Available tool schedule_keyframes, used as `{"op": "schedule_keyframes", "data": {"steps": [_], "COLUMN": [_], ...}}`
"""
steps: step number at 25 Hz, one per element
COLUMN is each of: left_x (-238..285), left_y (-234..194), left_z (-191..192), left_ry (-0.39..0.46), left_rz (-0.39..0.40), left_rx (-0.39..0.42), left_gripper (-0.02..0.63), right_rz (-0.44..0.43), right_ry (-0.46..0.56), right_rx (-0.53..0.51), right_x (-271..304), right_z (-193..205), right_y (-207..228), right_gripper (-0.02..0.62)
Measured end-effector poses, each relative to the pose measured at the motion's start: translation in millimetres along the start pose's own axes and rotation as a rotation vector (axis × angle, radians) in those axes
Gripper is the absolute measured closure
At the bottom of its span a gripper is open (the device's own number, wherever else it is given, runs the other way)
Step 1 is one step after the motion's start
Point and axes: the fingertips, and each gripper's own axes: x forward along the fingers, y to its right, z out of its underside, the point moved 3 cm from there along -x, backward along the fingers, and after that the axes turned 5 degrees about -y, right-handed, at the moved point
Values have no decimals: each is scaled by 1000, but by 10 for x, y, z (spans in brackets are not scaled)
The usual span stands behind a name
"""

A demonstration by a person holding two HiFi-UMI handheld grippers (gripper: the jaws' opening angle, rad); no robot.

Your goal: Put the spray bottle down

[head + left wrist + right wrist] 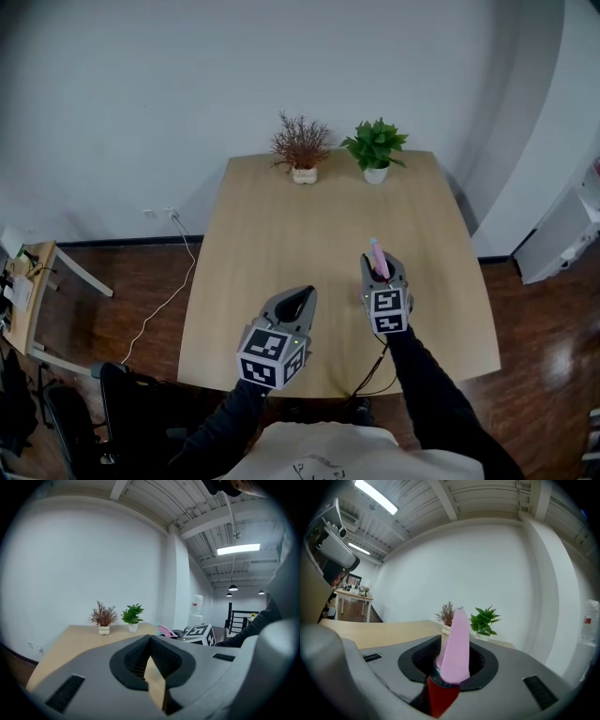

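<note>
- Head view: right gripper [379, 270] holds the spray bottle [378, 255], whose pink top pokes out past the fingertips. It sits well short of the green potted plant [375, 148], on the person's side and almost in line with it.
- Right gripper view: jaws are narrow and clamped on the bottle. The pink spray head stands up between them, with a dark collar and a red part just below. The green potted plant is straight ahead, behind the pink tip.
- Bottle body is hidden under the gripper in every view, so I can't tell whether its base touches the wooden table [272, 234]. It reads as held just above it.
- Left gripper [298, 298]: the left gripper view shows the jaws together at the tips with nothing between them, only a sliver of table showing through lower down. It hangs nearer the person than the green potted plant and off to its left. It looks idle, with no part in this step.
- Dried reddish plant [300, 145] stands just left of the green potted plant. Both sit at the far table edge, well apart from the bottle.
- Step in hand, my read: the set-down itself. The bottle is gripped and not yet released.
- Next move calls for:
  - bringing the base flat onto bare table short of the green potted plant, with the bottle kept upright
  - opening the right jaws only once the bottle stands on its own
  - backing the gripper off toward the person without clipping the pink head
</note>
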Motion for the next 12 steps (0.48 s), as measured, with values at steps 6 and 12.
{"op": "schedule_keyframes", "data": {"steps": [6,12], "left_x": [12,5], "left_y": [-89,-117], "left_z": [27,44], "left_ry": [-7,-15], "left_rz": [-11,-15], "left_rx": [-12,-20], "left_gripper": [600,601], "right_rz": [5,16], "right_ry": [-31,-41], "right_rx": [22,30], "right_x": [83,112], "right_z": [220,320], "right_y": [-26,-26], "right_gripper": [514,514]}}
